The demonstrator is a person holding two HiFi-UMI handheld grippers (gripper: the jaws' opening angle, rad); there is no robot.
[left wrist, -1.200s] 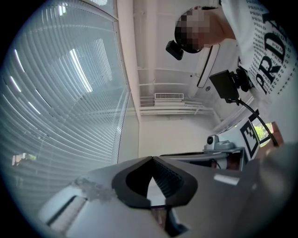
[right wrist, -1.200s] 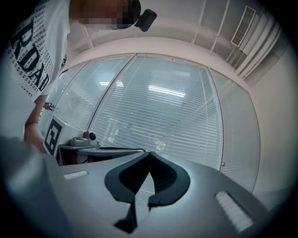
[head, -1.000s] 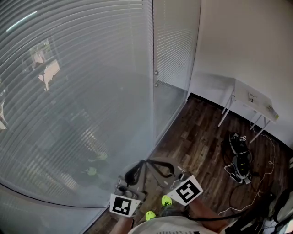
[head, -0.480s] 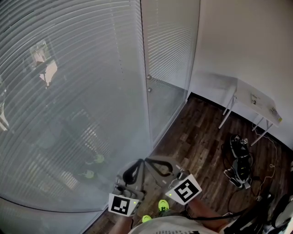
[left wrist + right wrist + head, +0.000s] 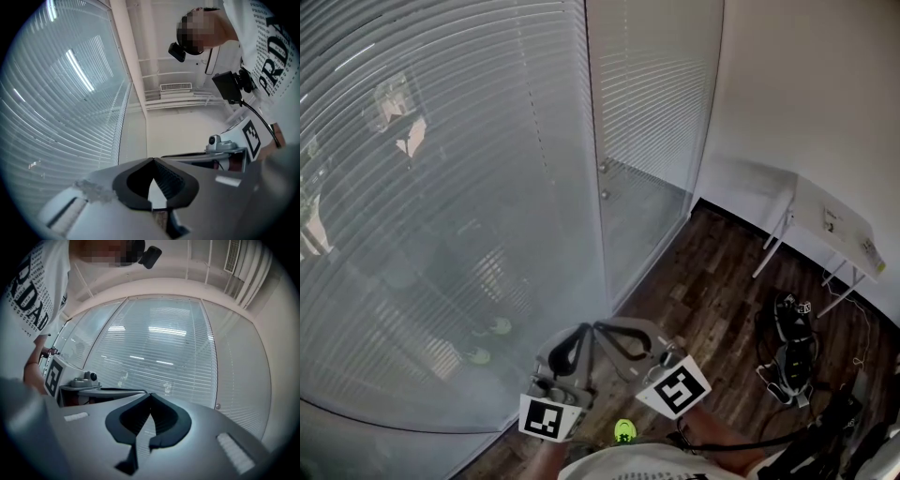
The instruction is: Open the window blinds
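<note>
Blinds down, both grippers closed and empty.
The blinds (image 5: 441, 187) hang fully lowered behind glass, filling the left and centre of the head view. Low in front of them, the left gripper (image 5: 585, 330) and right gripper (image 5: 600, 327) sit side by side, each with fingers pressed together on nothing, above the wood floor (image 5: 712, 291).

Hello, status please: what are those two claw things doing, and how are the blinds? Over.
Left gripper shut, empty. Right gripper shut, empty. Blinds down, slats closed, not touched. Nothing seen in the way.
</note>
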